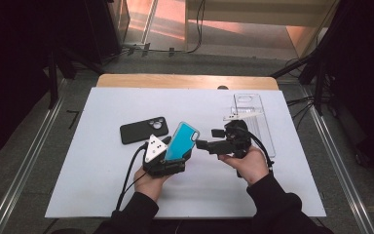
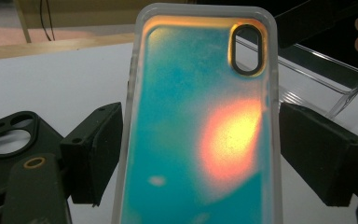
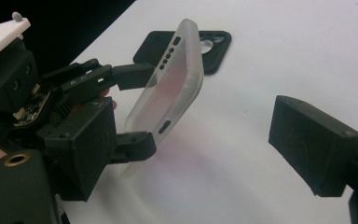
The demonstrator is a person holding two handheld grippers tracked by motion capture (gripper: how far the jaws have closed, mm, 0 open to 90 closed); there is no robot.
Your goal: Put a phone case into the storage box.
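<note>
Above the white table (image 1: 102,180), left gripper (image 1: 168,158) clamps teal phone case (image 1: 180,141); right gripper (image 1: 209,145) gapes empty beside it.

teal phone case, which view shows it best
The left gripper view: the teal phone case fills the frame, back and camera cutout clear. The high view shows it small and tilted; the right gripper view shows its frosted edge with port holes.

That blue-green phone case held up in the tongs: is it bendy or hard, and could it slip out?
Probably bendy: the teal phone case is an empty shell with a frosted, rubbery-looking rim. It likely weighs little, since the left tongs hold it upright by its two long edges alone. It might slip or bow if squeezed, because only narrow pads meet its smooth sides.
</note>
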